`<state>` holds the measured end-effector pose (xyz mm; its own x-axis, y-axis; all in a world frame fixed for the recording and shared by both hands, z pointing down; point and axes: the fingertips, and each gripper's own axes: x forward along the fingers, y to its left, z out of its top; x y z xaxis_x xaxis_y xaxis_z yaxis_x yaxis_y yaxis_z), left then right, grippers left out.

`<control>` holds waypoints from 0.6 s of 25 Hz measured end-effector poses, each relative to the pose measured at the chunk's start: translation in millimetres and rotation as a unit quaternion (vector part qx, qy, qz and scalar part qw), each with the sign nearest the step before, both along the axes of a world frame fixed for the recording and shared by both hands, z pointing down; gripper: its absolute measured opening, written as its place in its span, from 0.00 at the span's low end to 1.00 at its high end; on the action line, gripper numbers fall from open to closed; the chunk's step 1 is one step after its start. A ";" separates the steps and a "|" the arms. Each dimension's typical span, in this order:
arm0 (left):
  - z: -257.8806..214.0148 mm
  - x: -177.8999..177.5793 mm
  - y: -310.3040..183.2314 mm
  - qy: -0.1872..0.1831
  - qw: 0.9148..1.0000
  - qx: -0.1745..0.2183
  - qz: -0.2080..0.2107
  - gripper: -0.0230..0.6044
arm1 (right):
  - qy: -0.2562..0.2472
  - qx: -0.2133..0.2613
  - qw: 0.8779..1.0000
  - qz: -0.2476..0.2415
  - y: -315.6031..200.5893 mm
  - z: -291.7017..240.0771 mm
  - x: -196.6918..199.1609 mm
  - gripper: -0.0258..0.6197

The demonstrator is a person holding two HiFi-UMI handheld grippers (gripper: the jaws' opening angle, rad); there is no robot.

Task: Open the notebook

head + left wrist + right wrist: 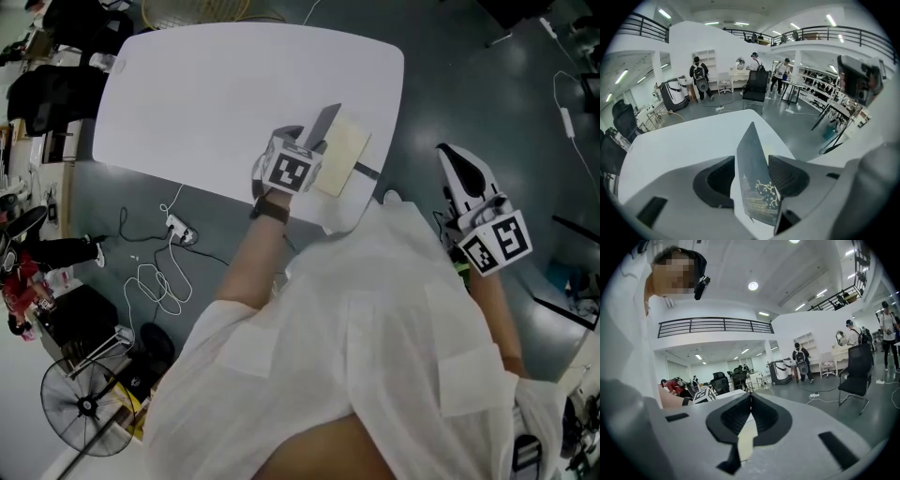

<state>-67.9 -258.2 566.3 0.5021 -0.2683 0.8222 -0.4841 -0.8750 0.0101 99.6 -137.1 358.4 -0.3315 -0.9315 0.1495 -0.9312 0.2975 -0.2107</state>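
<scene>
White table (187, 94) bears notebook (342, 155), cover (752, 168) clamped in left gripper (314, 134); right gripper (450, 155) closed, aside.

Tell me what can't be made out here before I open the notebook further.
- Near corner of the notebook: head view, behind the cube of the left gripper.
- Writing on the open page: head view, too small.
- Picture on the cover: left gripper view, partly behind a jaw pad.
- Near edge of the table: head view, covered by the person's shirt.

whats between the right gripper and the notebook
In the head view: a thin dark strip beside the notebook, the table edge, then grey floor up to the right gripper.
</scene>
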 end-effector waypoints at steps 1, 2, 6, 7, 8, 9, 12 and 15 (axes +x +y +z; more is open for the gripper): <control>-3.5 -3.6 -4.7 0.005 1.000 0.000 0.001 0.39 | 0.000 0.000 1.000 0.004 0.9 -0.2 -6.2 0.05; -6.0 -7.5 -9.3 0.010 1.000 -0.001 0.001 0.39 | 0.001 -0.001 1.000 0.008 2.1 0.2 -12.2 0.05; -8.1 -25.8 -29.8 0.020 1.000 0.004 0.004 0.39 | 0.000 -0.001 0.999 0.034 5.7 7.1 -28.7 0.05; -7.5 -29.8 -34.5 0.021 1.000 0.006 0.005 0.38 | 0.000 0.000 0.999 0.040 6.6 9.2 -31.5 0.05; -7.0 -33.7 -39.0 0.021 1.000 0.008 0.005 0.38 | 0.000 -0.001 0.999 0.045 7.5 10.9 -34.0 0.05; -6.7 -37.8 -43.6 0.020 1.000 0.011 0.005 0.38 | 0.000 -0.001 0.999 0.049 8.4 12.1 -36.5 0.05; -6.1 -51.9 -59.2 0.013 1.000 0.019 0.000 0.34 | 0.000 -0.004 0.998 0.060 8.4 12.3 -43.6 0.05; -4.1 -65.5 -73.6 0.007 1.000 0.021 -0.009 0.33 | -0.001 -0.004 0.998 0.070 4.7 10.2 -49.5 0.05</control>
